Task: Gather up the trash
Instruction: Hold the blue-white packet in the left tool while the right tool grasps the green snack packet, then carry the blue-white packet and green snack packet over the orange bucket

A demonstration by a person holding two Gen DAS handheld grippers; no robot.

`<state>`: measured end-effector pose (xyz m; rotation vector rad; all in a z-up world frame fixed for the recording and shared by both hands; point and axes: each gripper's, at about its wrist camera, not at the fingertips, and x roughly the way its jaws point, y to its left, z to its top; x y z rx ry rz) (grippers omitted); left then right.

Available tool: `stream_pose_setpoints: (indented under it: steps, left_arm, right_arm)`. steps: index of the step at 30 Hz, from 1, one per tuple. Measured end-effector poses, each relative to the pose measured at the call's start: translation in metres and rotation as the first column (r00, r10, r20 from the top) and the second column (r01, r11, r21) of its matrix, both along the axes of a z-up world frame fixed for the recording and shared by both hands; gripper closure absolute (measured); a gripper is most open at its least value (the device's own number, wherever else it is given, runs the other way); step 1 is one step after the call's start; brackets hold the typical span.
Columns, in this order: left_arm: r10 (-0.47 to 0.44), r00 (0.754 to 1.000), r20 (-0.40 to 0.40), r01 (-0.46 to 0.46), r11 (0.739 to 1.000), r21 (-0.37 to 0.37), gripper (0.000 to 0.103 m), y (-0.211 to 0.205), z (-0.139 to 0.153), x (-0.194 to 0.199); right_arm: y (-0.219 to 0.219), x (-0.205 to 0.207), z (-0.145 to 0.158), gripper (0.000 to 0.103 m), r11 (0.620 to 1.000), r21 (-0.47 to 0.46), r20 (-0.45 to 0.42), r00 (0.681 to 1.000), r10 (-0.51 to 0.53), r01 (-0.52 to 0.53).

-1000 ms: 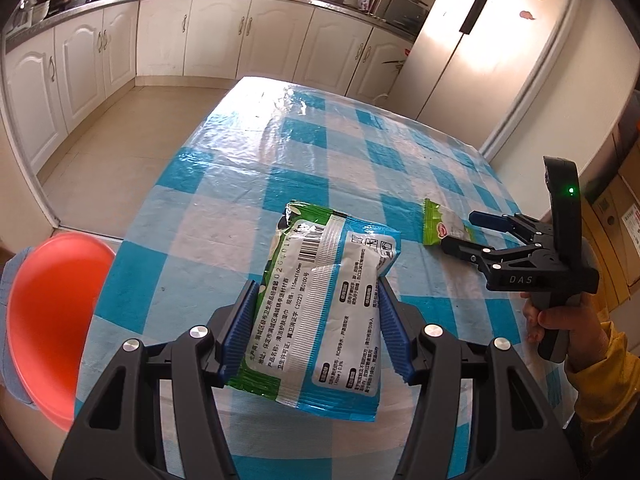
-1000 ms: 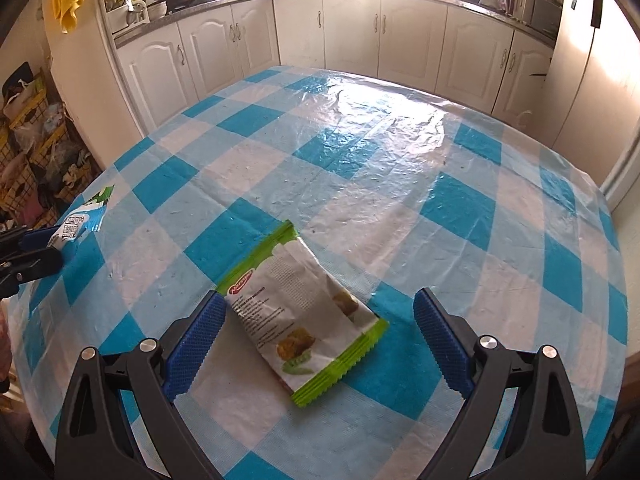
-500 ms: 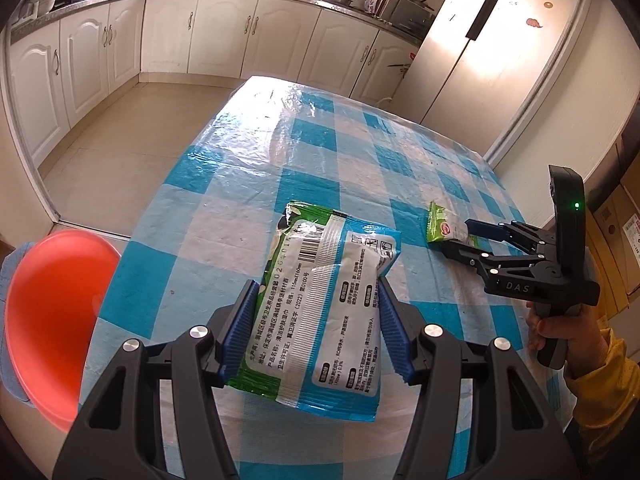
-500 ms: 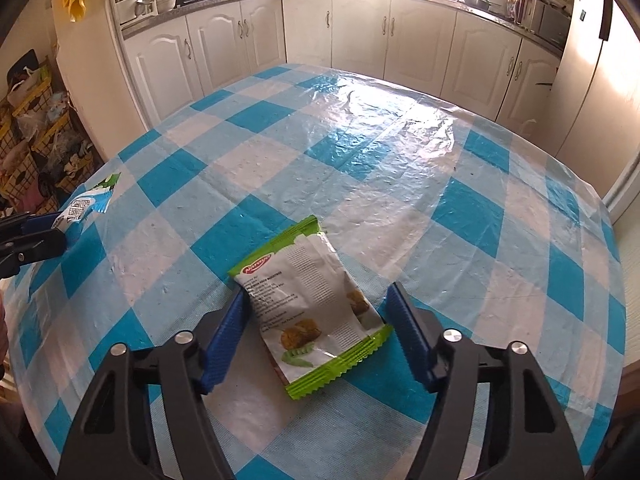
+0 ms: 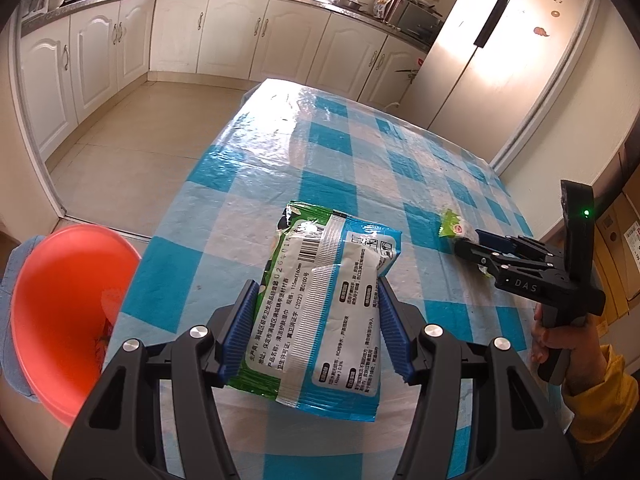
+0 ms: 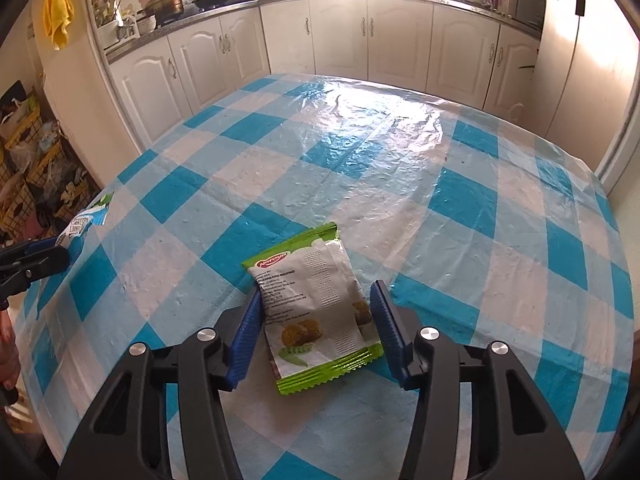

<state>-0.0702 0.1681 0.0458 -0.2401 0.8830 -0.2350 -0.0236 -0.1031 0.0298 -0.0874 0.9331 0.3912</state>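
Observation:
My left gripper [image 5: 316, 284] is shut on a green, blue and white wet-wipe pack [image 5: 320, 312], held above the near edge of the checked table [image 5: 320, 152]. That pack [image 6: 86, 220] and gripper [image 6: 60, 254] also show at the left edge of the right wrist view. A green and white snack wrapper [image 6: 316, 308] lies on the table between the blue pads of my right gripper [image 6: 316, 290]. Its jaws are closing; the pads touch both side edges and the wrapper buckles upward. In the left wrist view the right gripper [image 5: 468, 240] points down at this wrapper [image 5: 452, 224].
A red plastic basin [image 5: 60, 312] sits beside the table's left edge, lower down. White kitchen cabinets [image 6: 360, 40] line the far wall and a tall fridge [image 5: 500, 60] stands at the right. A hand in a yellow sleeve [image 5: 600, 400] holds the right gripper.
The right gripper's jaws have come in from wide apart onto the snack wrapper, which has bowed up between them. The left gripper keeps the same hold on the wipe pack.

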Motion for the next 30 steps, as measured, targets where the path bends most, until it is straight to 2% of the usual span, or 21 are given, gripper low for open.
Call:
stream_pose_setpoints:
  steps: [8, 20, 30]
  left_arm:
    - [0.032, 0.999, 0.008, -0.032, 0.999, -0.008, 0.044, 0.015, 0.000, -0.005]
    - [0.101, 0.995, 0.016, -0.100, 0.995, -0.023, 0.044, 0.045, 0.001, -0.014]
    - [0.156, 0.987, 0.031, -0.155, 0.987, -0.031, 0.044, 0.071, 0.004, -0.022]
  right_arm:
    - [0.007, -0.007, 0.007, 0.059, 1.000, 0.020, 0.011, 1.000, -0.024, 0.024]
    - [0.028, -0.015, 0.014, 0.060, 0.999, 0.041, 0.018, 1.000, -0.004, 0.003]
    - [0.061, -0.021, 0.027, 0.060, 0.996, 0.066, 0.038, 0.998, 0.056, -0.058]
